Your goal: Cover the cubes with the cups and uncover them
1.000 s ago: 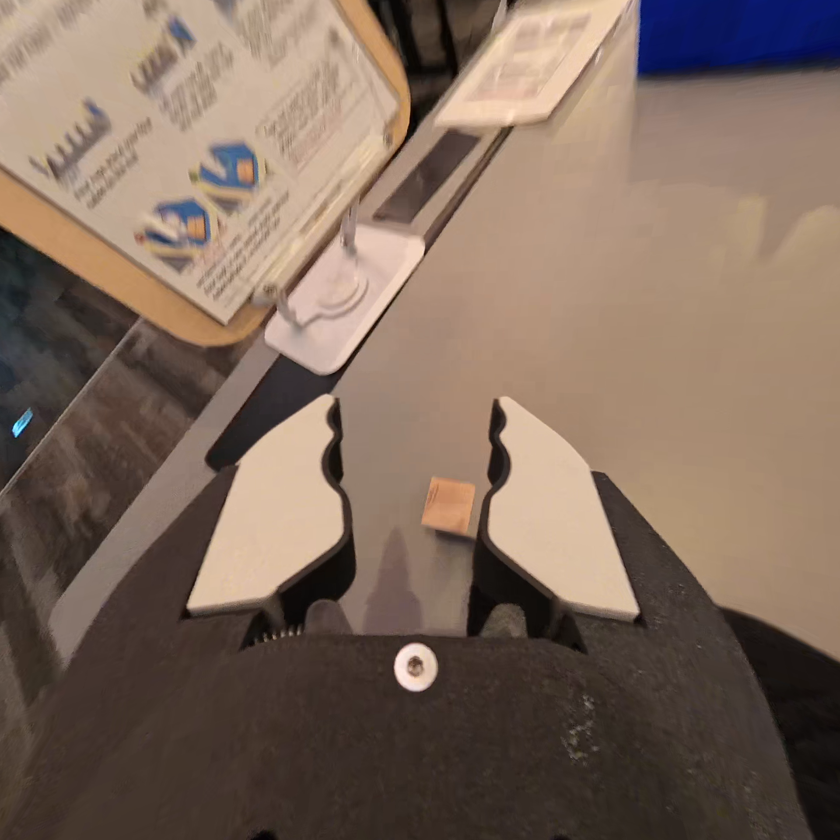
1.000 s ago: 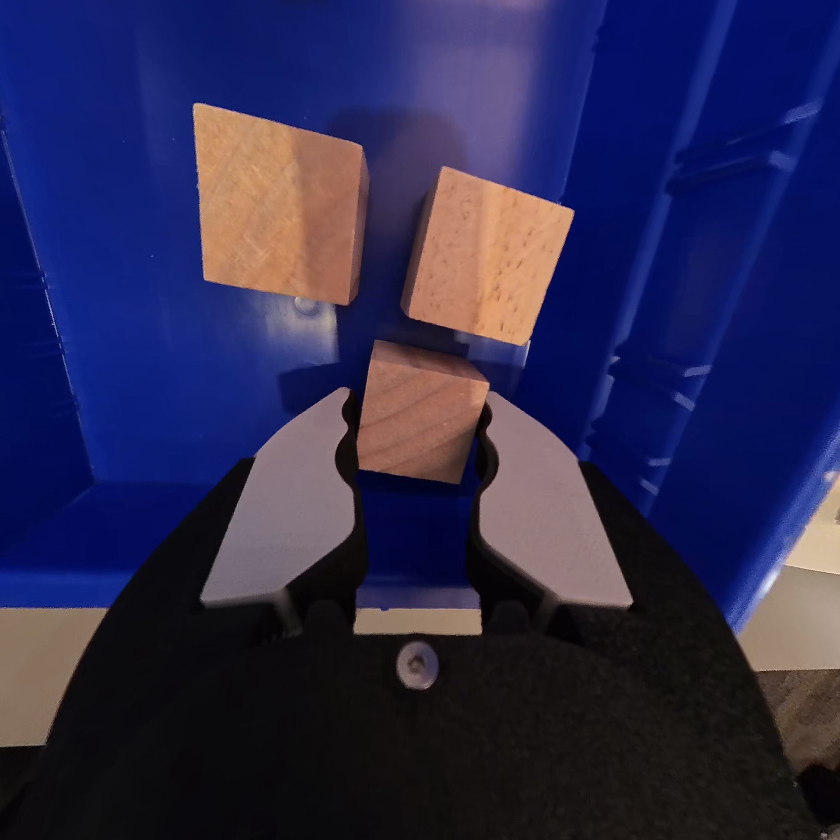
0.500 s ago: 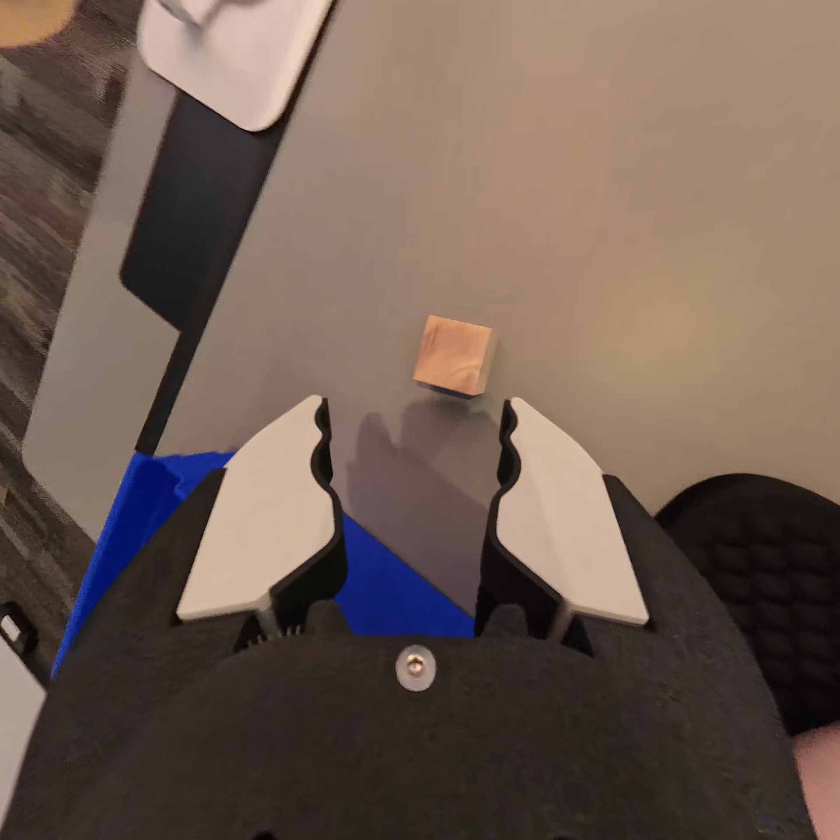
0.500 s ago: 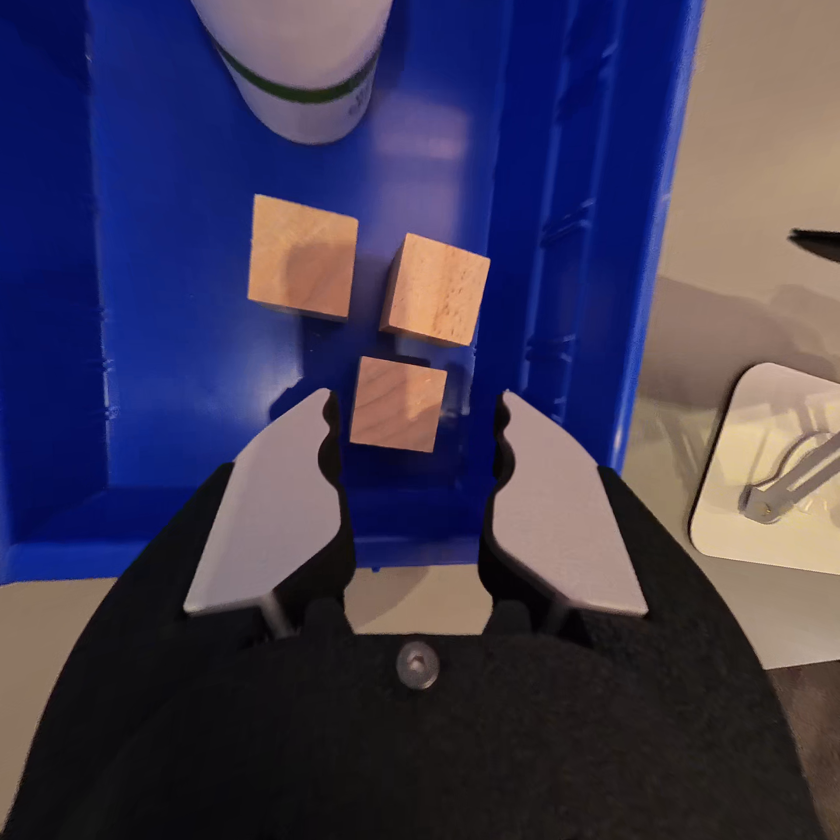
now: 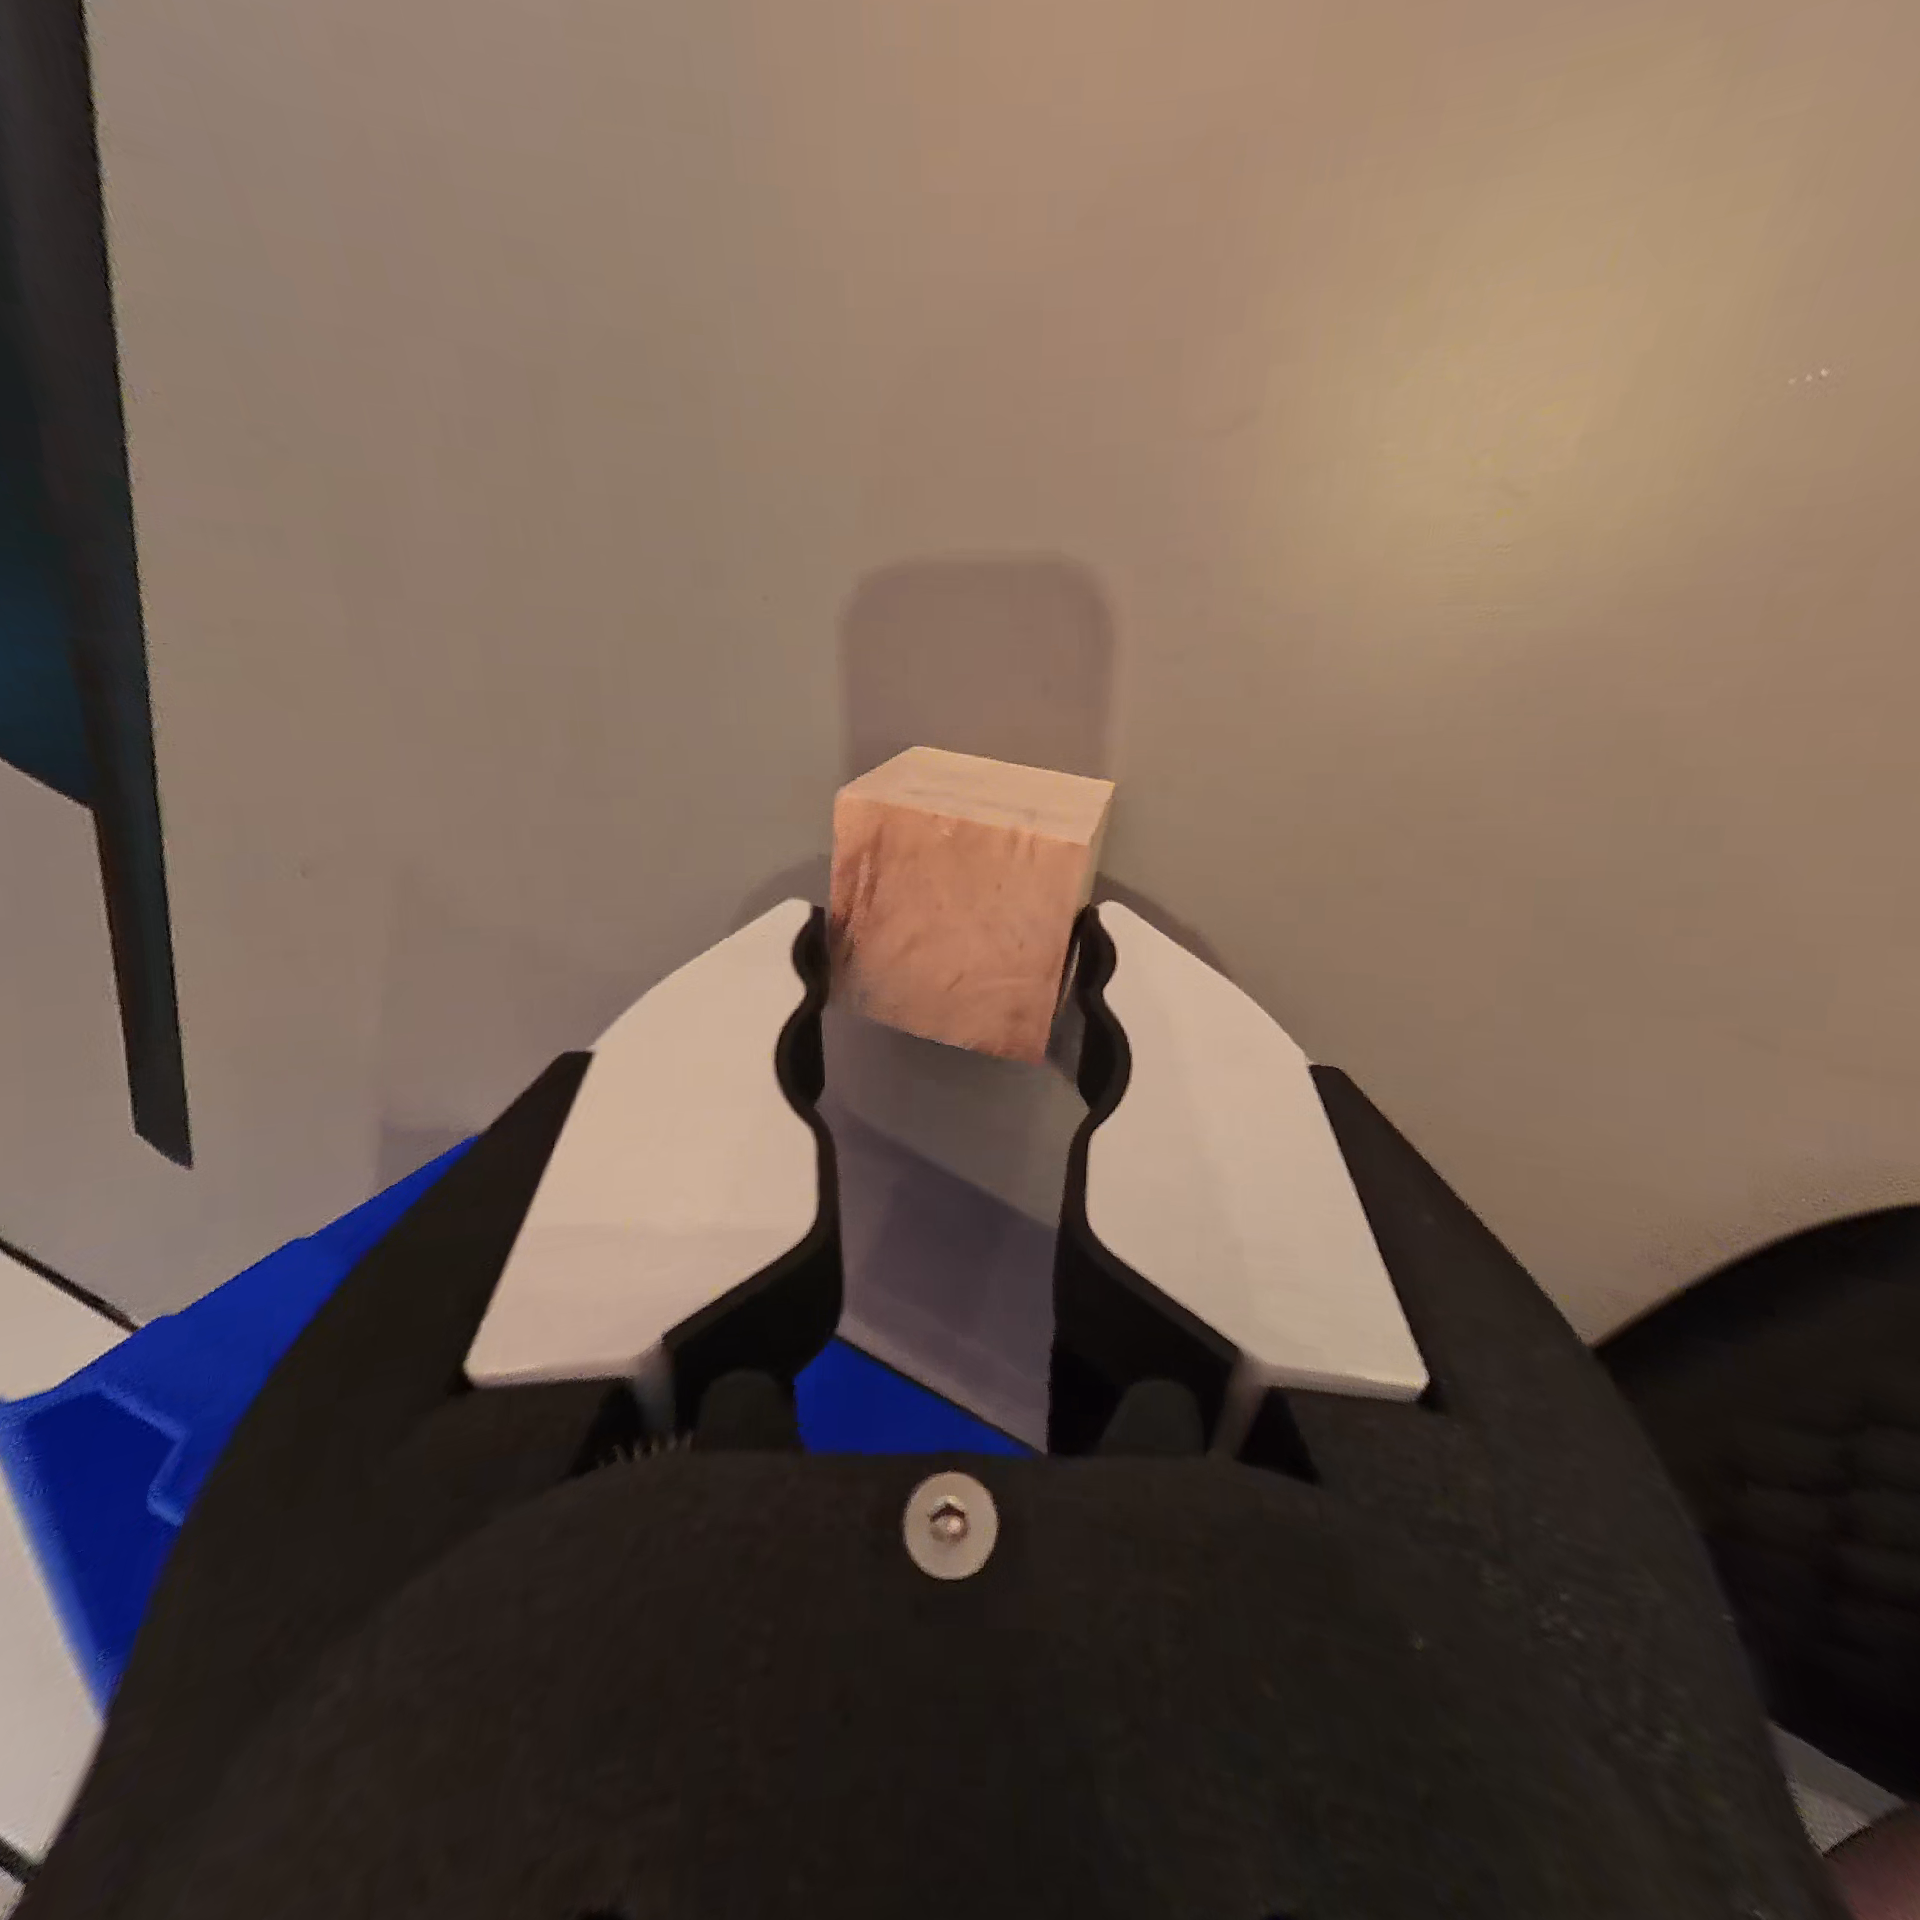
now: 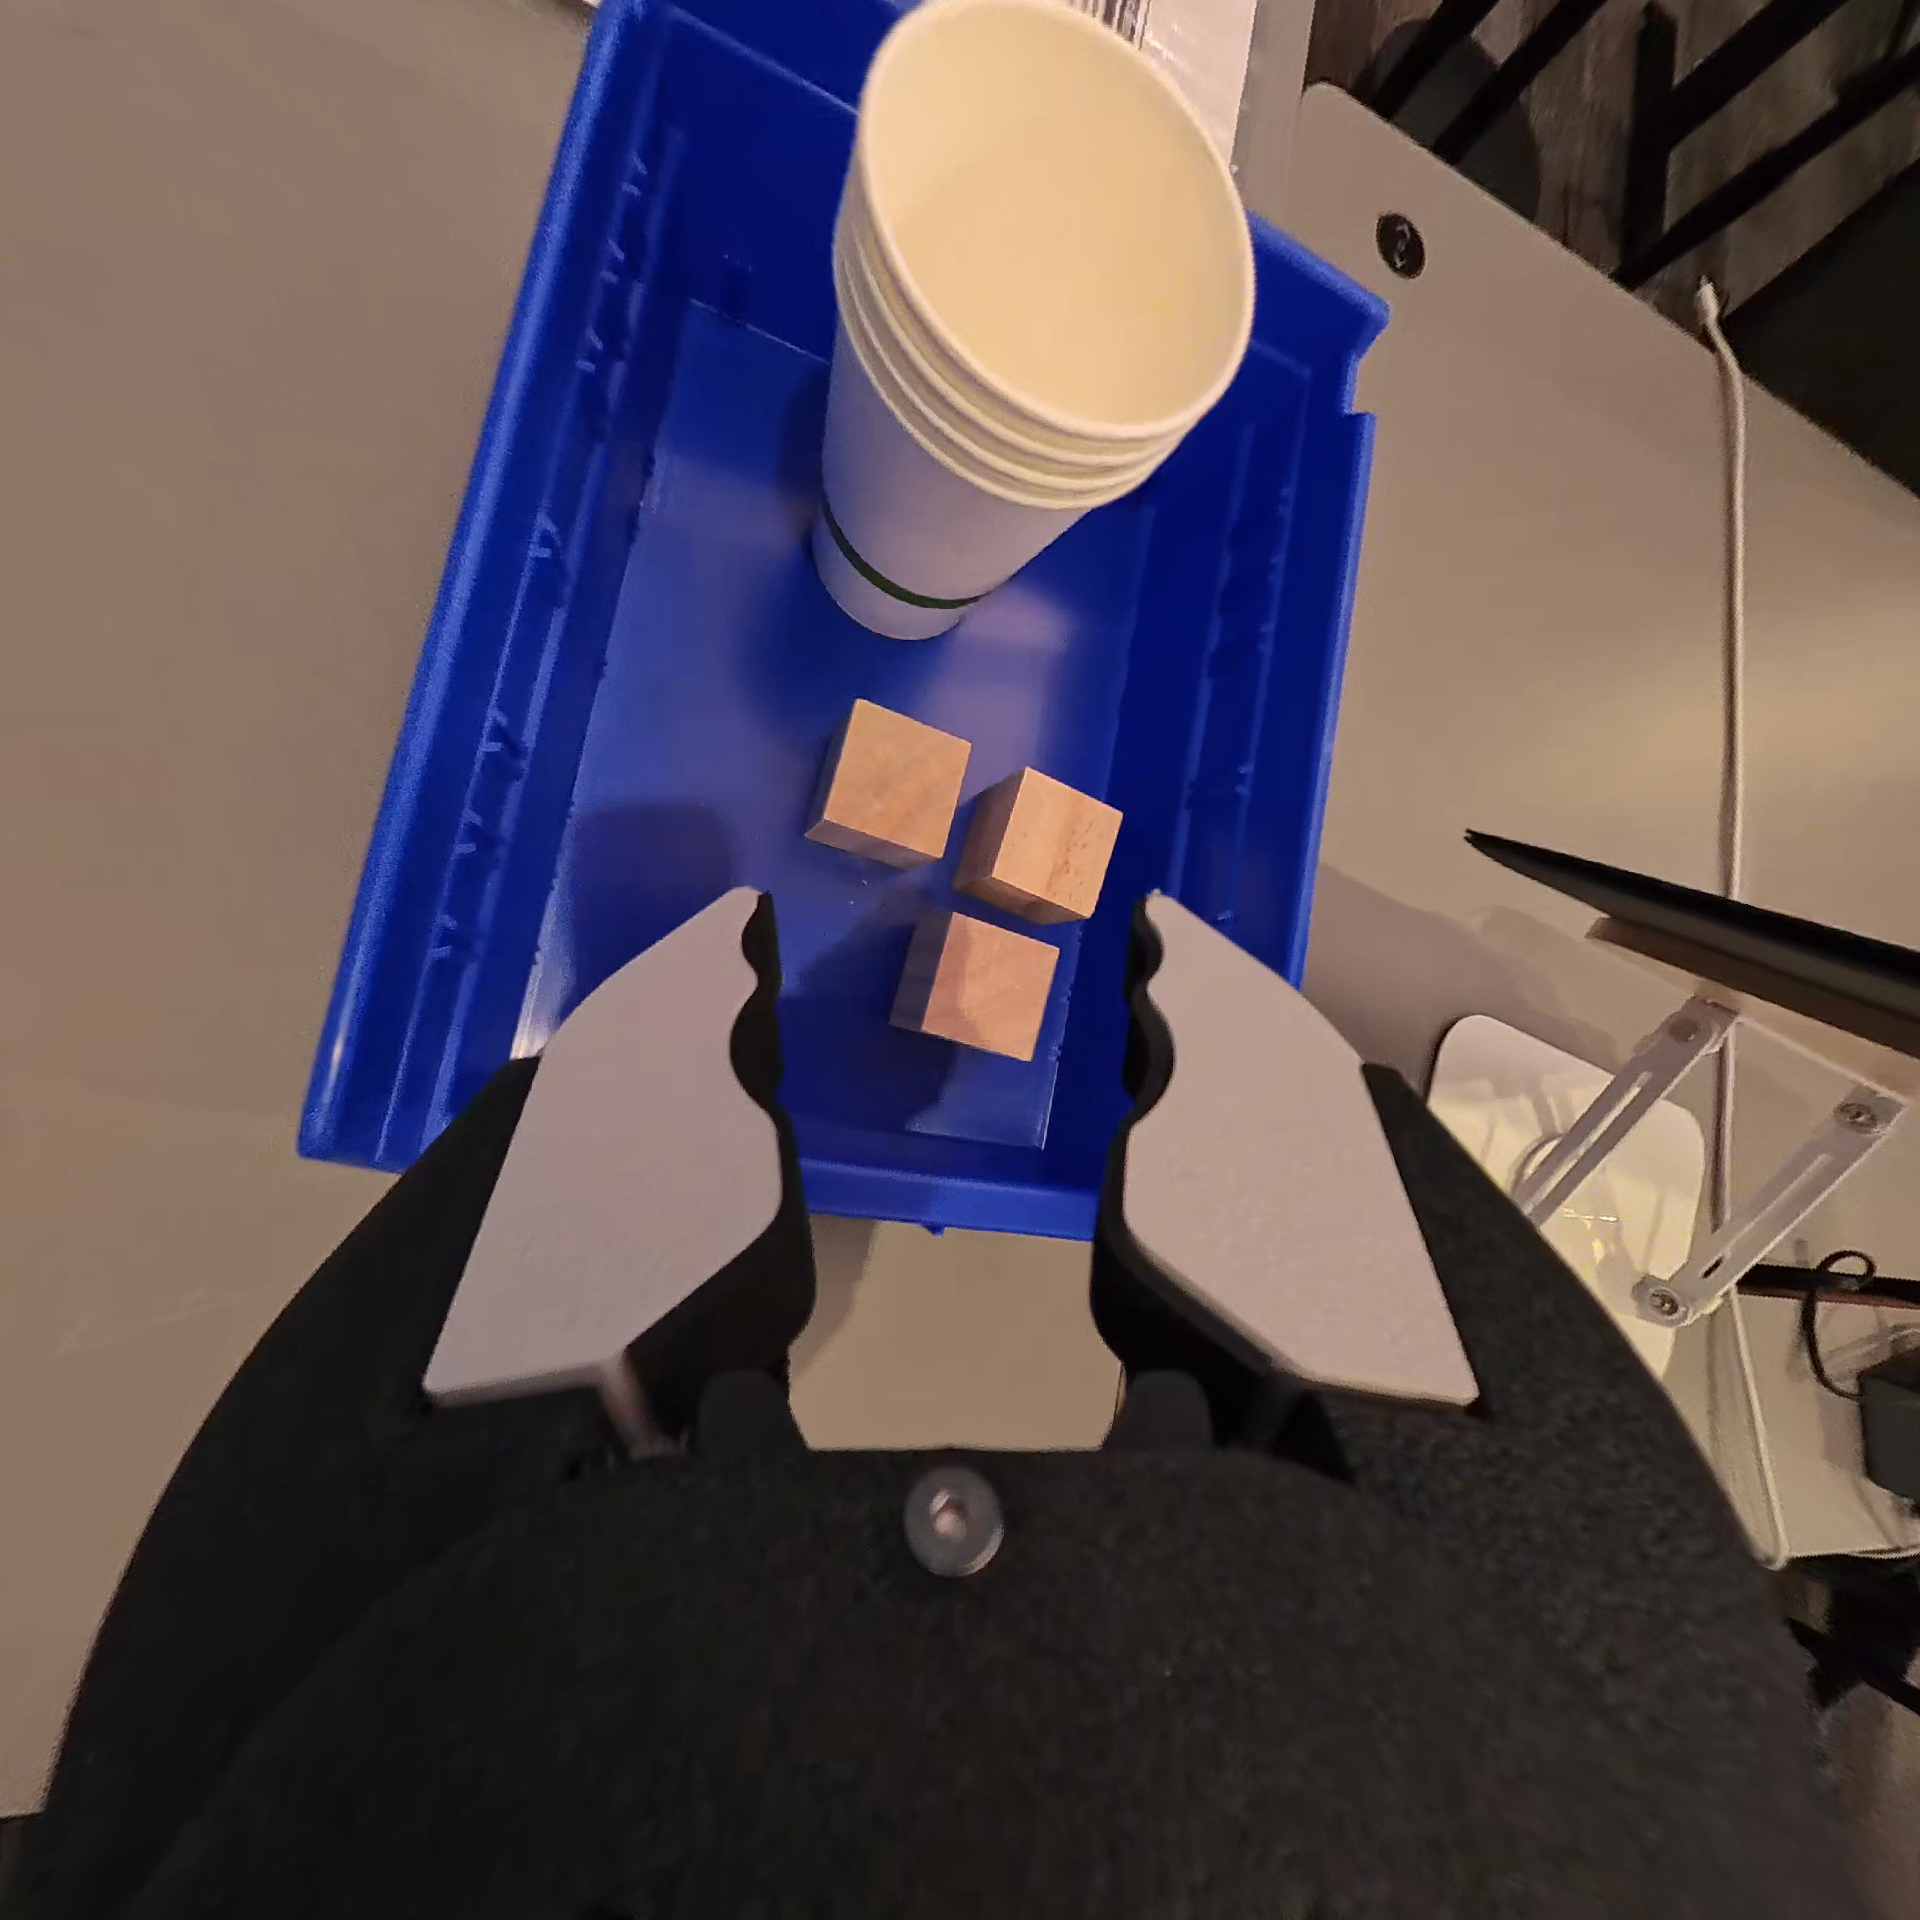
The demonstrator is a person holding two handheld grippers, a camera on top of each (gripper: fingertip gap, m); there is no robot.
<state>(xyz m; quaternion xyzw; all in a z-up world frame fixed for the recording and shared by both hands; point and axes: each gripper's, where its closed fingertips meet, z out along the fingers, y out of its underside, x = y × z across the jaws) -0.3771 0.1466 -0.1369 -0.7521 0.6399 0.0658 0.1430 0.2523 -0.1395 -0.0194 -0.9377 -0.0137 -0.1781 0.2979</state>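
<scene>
So the left gripper [image 5: 948, 961] is sitting right on a small pale wooden cube [image 5: 961, 920] out on the grey tabletop [image 5: 1351, 468], and that's the whole story for the next move: the cube is dead ahead, lodged between the two fingertips, with its flat side faces lining up against the inner edges of the grey finger plates. The jaws look narrowed to the cube's width and both tips seem to be touching it, so it reads as a grip on the block, though whether it's actually squeezing or just bracketing is hard to call from this angle. The cube is a cube, so no long axis to worry about; it's sitting slightly turned, one corner nearer the right finger. Meanwhile the right gripper [image 6: 948, 940] is hanging empty with its jaws spread wide, looking down into a blue plastic bin [image 6: 468, 831]. Three more light wooden cubes [image 6: 982, 985] are lying on the bin floor just beyond and between its fingertips, the nearest one a bit toward its right finger, the other two further ahead and touching at a corner. Past those, farther forward, a stack of white paper cups [image 6: 997, 416] with a green band near the base is standing mouth-up and leaning. Judging by that, the right one is the nearer claw for the cups, and no cube is covered yet.
</scene>
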